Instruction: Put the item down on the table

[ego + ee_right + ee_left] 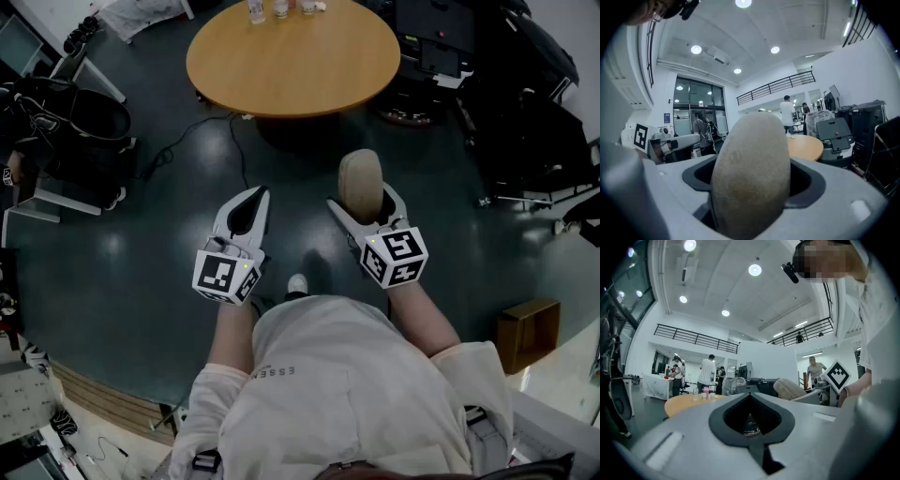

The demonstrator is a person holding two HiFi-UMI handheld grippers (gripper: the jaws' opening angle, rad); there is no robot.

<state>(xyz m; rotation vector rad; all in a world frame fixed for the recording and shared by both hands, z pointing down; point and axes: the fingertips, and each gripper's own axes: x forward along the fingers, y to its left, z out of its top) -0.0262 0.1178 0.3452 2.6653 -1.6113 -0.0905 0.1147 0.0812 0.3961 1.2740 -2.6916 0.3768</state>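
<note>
The right gripper (365, 214) is clamped on a tan oval item (360, 181). The item looks a bit like a potato. The jaws stand wide and press on its two sides, and its round top sticks out past them. In the right gripper view the item (751, 173) fills the gap between the jaws.

The left gripper (249, 208) holds nothing. Its jaws are together, with only a small dark hole between them near the base.

From the head view, the person holds both grippers out in front, over the dark floor (141, 234). The item is at about 1 o'clock from the person. It is up in the air, not on the table. The round table (292, 61) is straight ahead at 12 o'clock, and the item sits short of its near edge. A few small cups (279, 9) stand at the far side of the table.

A brown box (526, 328) sits on the floor at about 3 o'clock. A person in a white shirt (708, 373) stands beyond the table.
</note>
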